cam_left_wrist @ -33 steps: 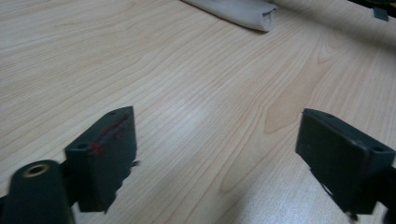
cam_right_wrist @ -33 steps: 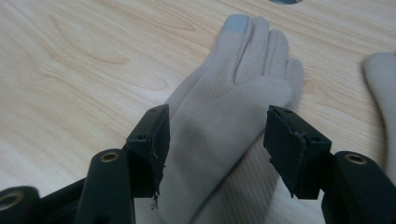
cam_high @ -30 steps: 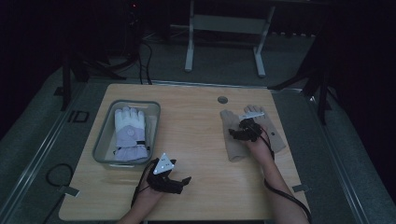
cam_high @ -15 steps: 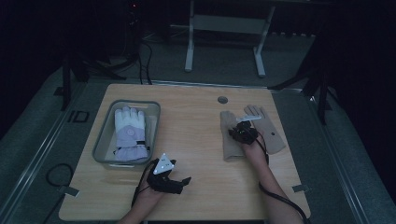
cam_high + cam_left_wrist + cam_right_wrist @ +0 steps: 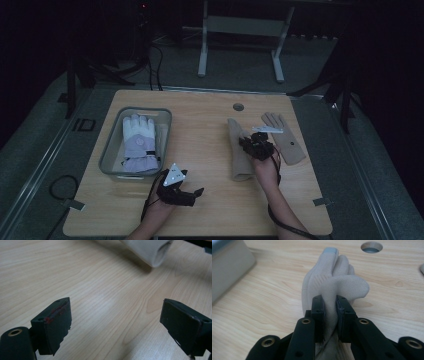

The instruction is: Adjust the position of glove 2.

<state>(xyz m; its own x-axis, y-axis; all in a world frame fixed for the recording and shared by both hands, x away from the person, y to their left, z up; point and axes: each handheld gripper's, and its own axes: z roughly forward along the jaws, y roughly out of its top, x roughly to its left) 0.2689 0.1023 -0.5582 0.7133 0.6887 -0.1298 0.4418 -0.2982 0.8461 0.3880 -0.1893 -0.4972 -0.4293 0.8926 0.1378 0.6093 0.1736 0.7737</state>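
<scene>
A wooden table (image 5: 200, 200) carries a grey tray (image 5: 111, 150) near its left edge. A white glove with a lilac palm (image 5: 138, 142) lies flat inside the tray, fingers toward the far edge. A round cable hole (image 5: 238, 107) sits near the far edge, right of centre. A second beige glove (image 5: 284, 137) lies flat close to the right edge, fingers toward the far edge. Beyond the table a white metal stand (image 5: 240, 40) rests on grey floor (image 5: 30, 150). A cable (image 5: 55, 185) lies on the floor at left.
</scene>
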